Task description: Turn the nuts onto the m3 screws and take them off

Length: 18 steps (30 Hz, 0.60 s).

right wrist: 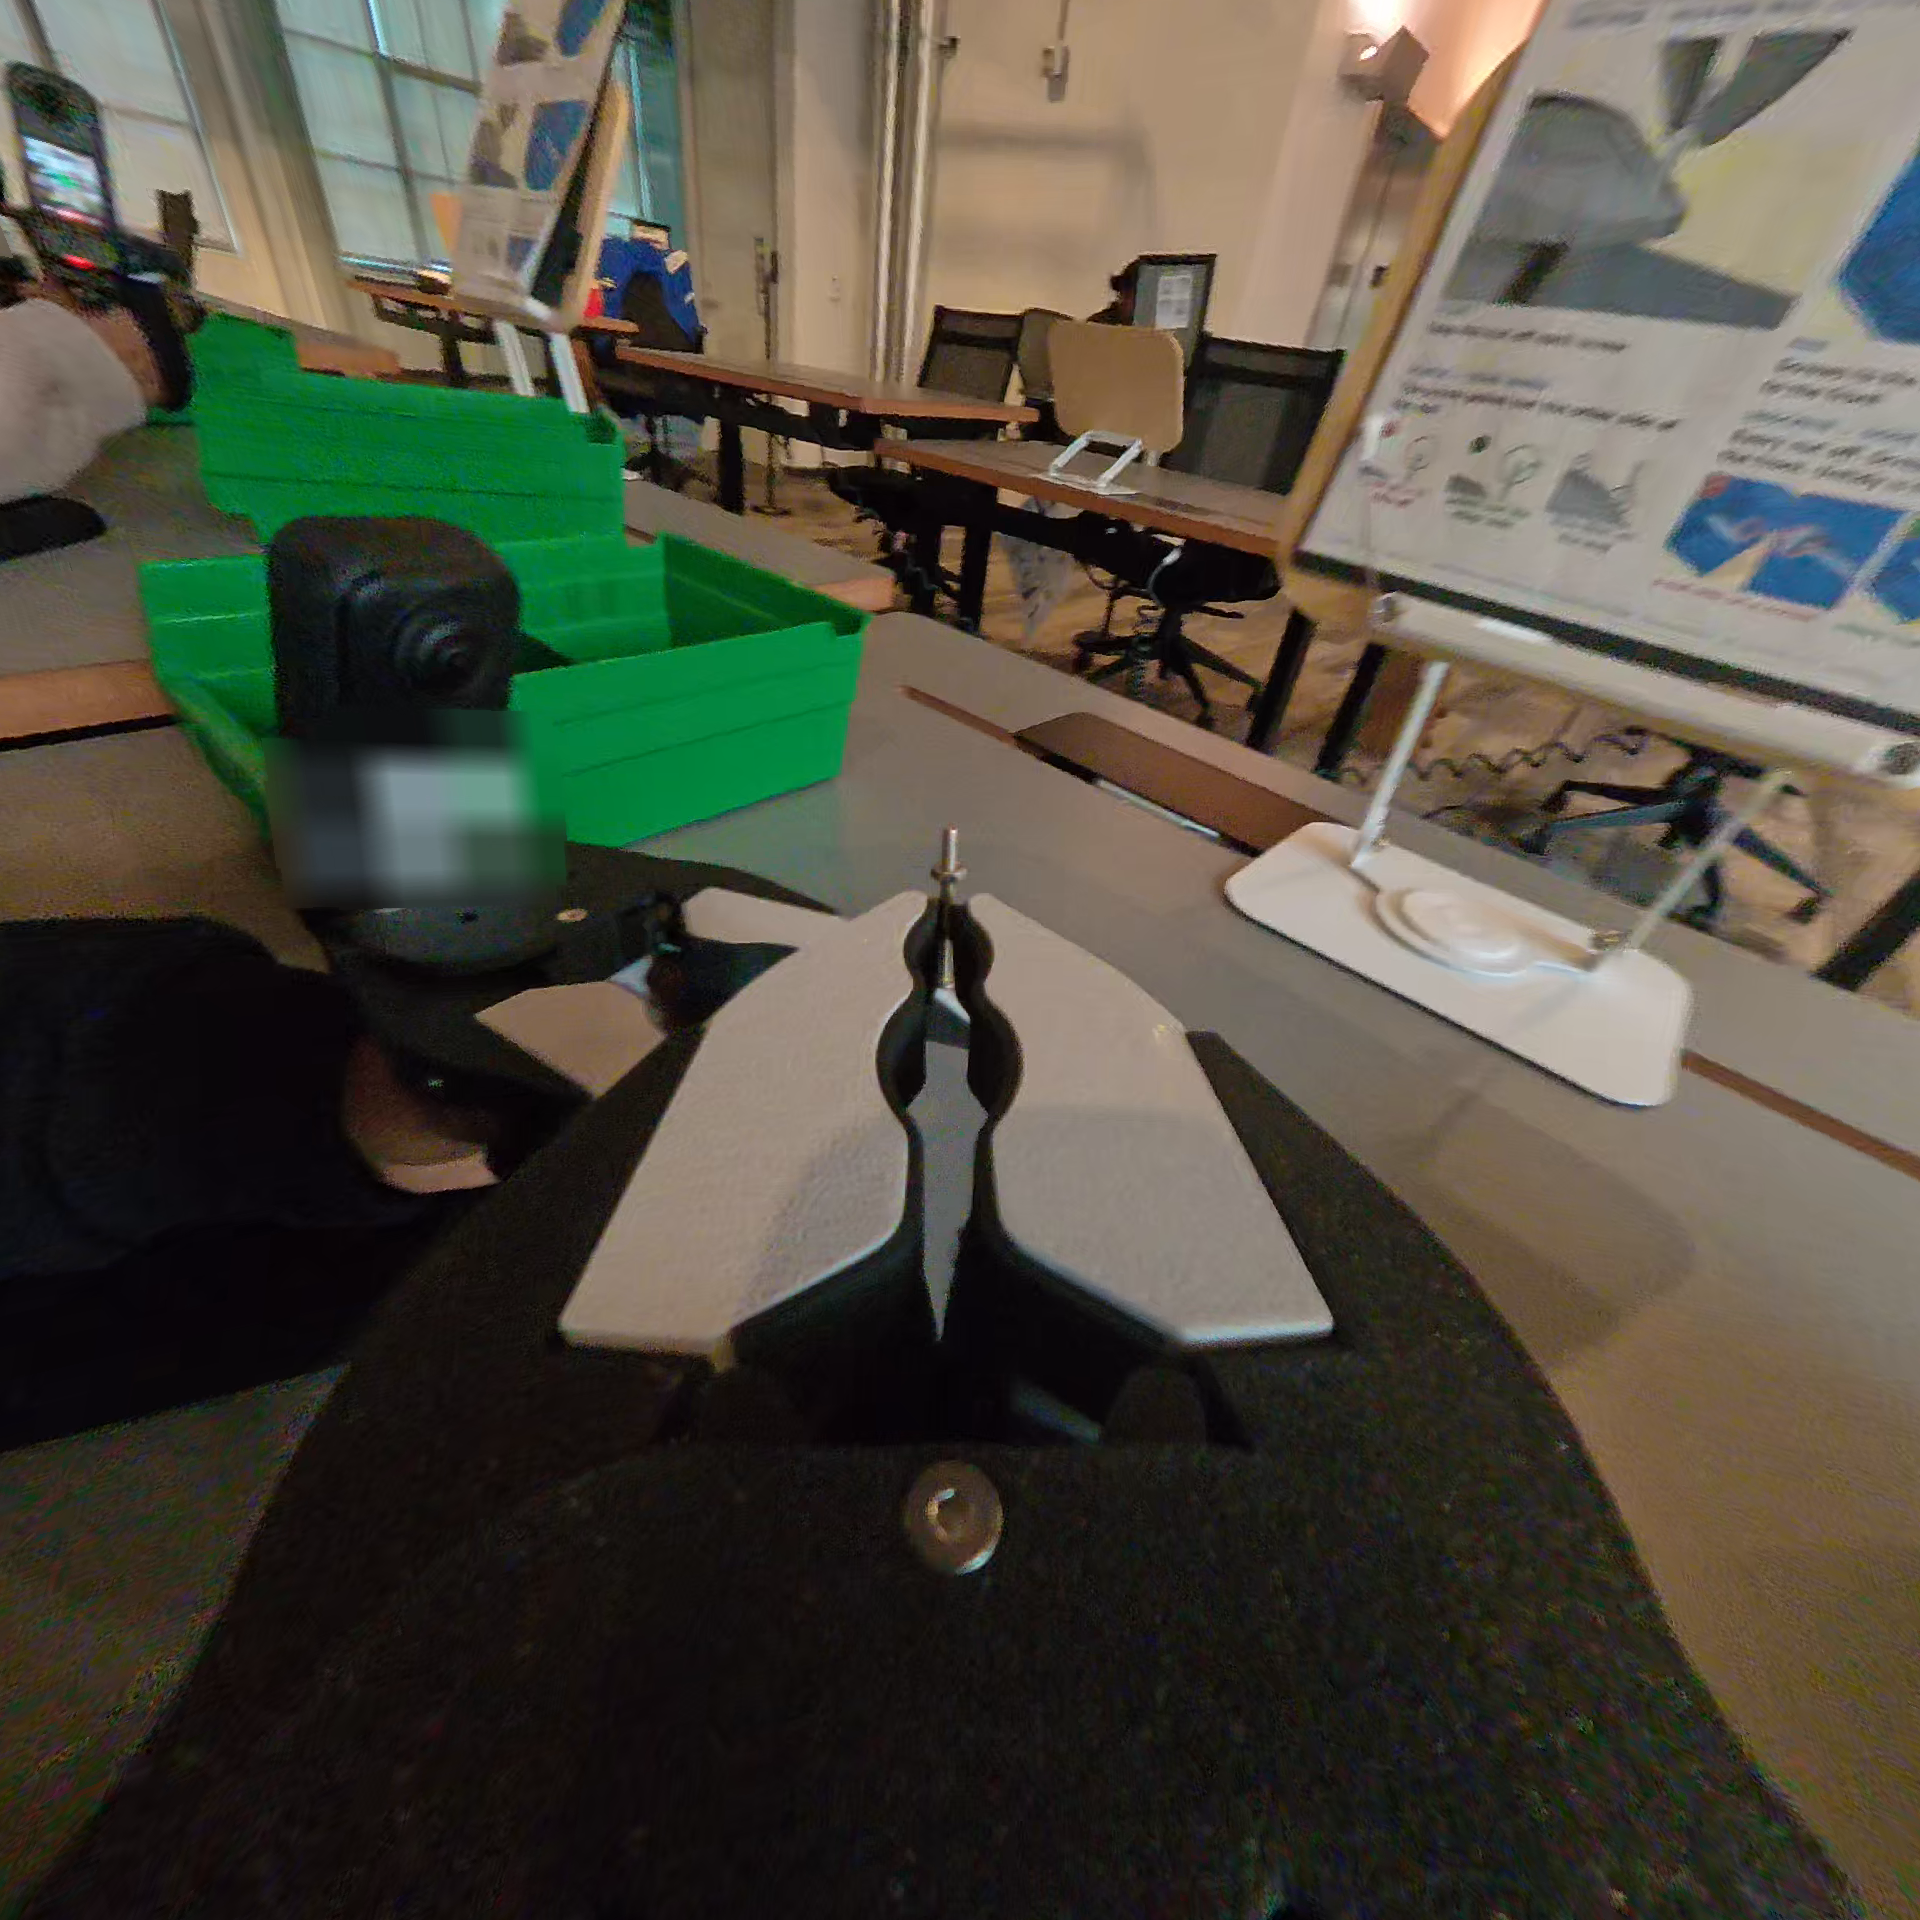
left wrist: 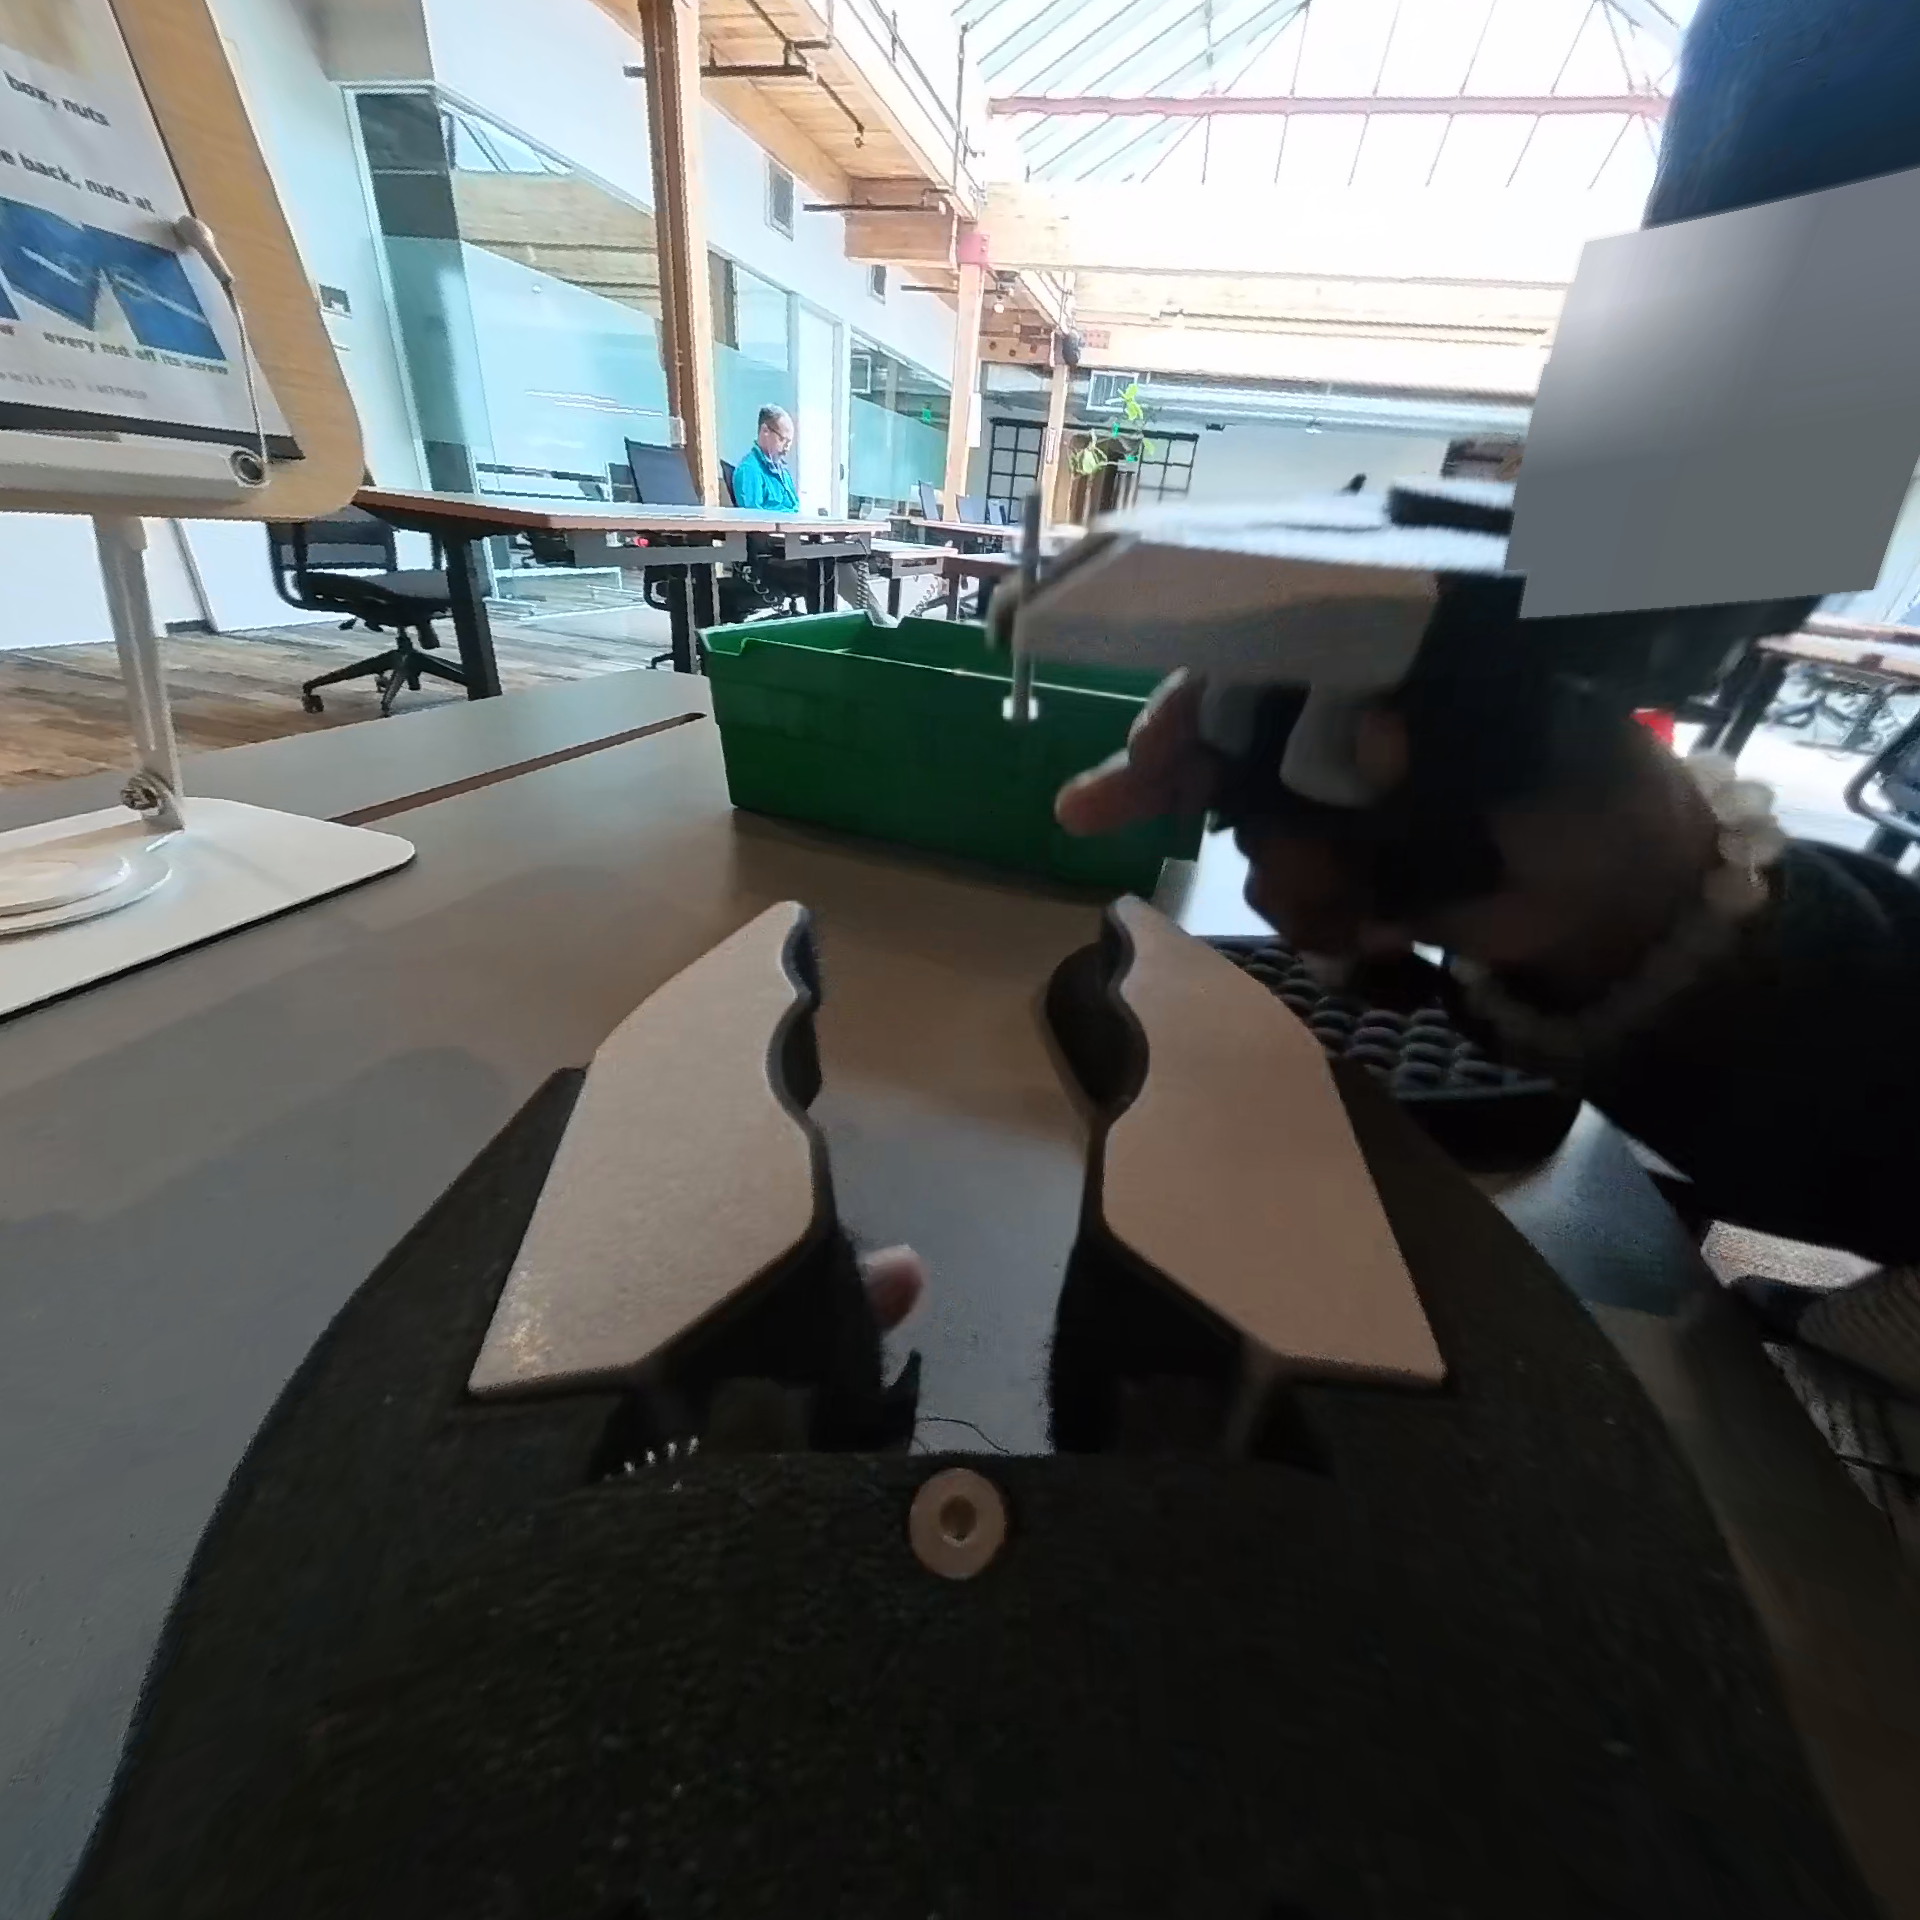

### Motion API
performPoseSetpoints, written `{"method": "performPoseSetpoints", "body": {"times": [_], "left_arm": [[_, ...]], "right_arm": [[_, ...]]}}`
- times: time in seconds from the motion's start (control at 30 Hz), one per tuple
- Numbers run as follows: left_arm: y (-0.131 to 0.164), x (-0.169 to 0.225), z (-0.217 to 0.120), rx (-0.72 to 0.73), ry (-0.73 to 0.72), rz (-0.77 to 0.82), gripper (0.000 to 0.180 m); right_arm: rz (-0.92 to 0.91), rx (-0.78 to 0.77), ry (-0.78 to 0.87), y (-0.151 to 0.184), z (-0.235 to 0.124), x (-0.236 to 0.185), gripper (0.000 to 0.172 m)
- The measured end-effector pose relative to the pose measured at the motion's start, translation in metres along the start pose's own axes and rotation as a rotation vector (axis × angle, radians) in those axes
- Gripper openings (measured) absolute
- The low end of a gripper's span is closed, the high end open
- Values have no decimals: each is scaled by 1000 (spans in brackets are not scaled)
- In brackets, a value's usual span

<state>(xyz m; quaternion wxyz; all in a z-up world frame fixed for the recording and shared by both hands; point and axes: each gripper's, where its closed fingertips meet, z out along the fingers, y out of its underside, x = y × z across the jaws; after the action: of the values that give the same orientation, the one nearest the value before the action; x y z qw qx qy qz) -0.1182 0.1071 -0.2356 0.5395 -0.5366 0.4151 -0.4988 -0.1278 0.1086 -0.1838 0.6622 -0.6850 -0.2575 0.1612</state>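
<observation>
Left wrist view:
- Left gripper (left wrist: 956, 935) is seen at 6 o'clock, low over the grey table (left wrist: 312, 1091). Tongs are held wide apart; only bare tabletop is seen betw. the pads.
- Right gripper (left wrist: 1003, 608) is found at approx. 2 o'clock, raised above the table, carried by a hand (left wrist: 1351, 810) in a dark sleeve.
- Its tongs are closed together on a thin metal screw (left wrist: 1029, 582), clamped upright at the fingertips. The shaft is seen above and below the tips.
- A nut (left wrist: 1023, 710) is noted at the lower end of the screw, in front of the green bin (left wrist: 883, 748).
- Green bin is placed at 12 o'clock on the table. A black dimpled mat (left wrist: 1403, 1029) is noted at 3 o'clock, under the hand.
- A white stand w/ printed sheet (left wrist: 104, 312) is positioned at 10 o'clock.

Right wrist view:
- Right gripper (right wrist: 945, 914) is seen at centre, tongs closed on the screw (right wrist: 947, 862); pads are pressed against the shaft on both sides.
- The screw is seen projecting beyond the tips toward 12 o'clock, w/ the nut (right wrist: 947, 876) threaded on just past the fingertips.
- Left gripper (right wrist: 665, 956) is noted at 9 o'clock, close beside, w/ its camera (right wrist: 405, 623) above; its tongs are parted.
- Green bins (right wrist: 675, 707) are stacked at 10 o'clock.
- A second white stand w/ sheet (right wrist: 1475, 956) is placed at 3 o'clock.
</observation>
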Motion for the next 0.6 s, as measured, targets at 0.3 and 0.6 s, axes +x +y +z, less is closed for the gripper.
{"method": "performPoseSetpoints", "body": {"times": [0.3,0.6], "left_arm": [[0,7,3,4,16,74,78],[-1,5,2,14,4,64,89]], "right_arm": [[-9,-200,244,-32,-69,131,1],[40,-683,376,1,-130,247,1]]}}
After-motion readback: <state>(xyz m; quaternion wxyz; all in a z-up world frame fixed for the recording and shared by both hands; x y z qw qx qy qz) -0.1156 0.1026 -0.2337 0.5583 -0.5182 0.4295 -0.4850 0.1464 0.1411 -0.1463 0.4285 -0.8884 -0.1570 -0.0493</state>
